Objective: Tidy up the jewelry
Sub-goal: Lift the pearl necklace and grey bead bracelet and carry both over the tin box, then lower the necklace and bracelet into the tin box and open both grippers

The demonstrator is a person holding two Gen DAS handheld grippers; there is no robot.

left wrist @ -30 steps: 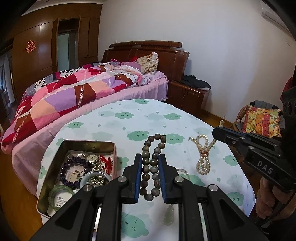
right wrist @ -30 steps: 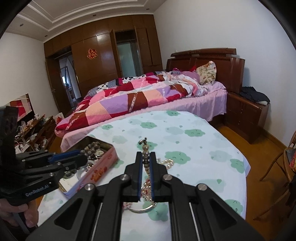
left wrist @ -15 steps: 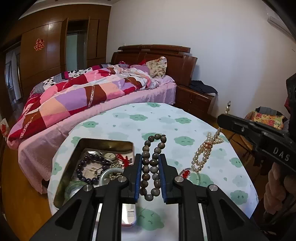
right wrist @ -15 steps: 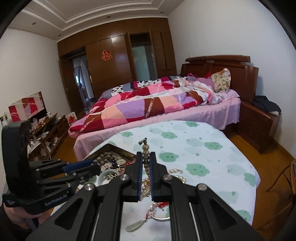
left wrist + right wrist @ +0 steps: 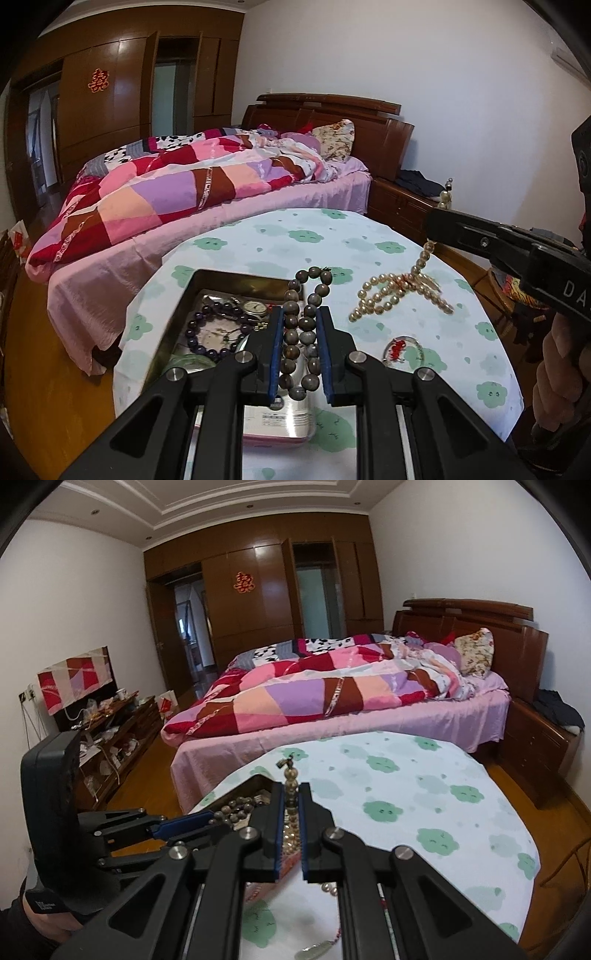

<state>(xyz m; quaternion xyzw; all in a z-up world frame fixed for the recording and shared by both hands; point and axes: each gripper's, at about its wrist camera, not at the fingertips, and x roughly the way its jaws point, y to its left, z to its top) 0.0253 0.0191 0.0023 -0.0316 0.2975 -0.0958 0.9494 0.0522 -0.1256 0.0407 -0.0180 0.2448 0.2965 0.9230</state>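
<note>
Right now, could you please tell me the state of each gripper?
Left gripper: closed on the dark wooden bead bracelet, over the metal tin.
Right gripper: closed on the pearl necklace, which dangles below it.

The table (image 5: pixel 369 236) stands at the foot side of the bed (image 5: pixel 207 192), with a nightstand (image 5: pixel 399 203) to the bed's right. On the table's left part sits an open tin (image 5: pixel 236 277) — a bead bracelet (image 5: pixel 210 332) and a watch (image 5: pixel 255 307) lie in it. Right of the tin, a bangle (image 5: pixel 402 349) lies on the cloth — behind the bed, a wardrobe (image 5: pixel 122 103).
</note>
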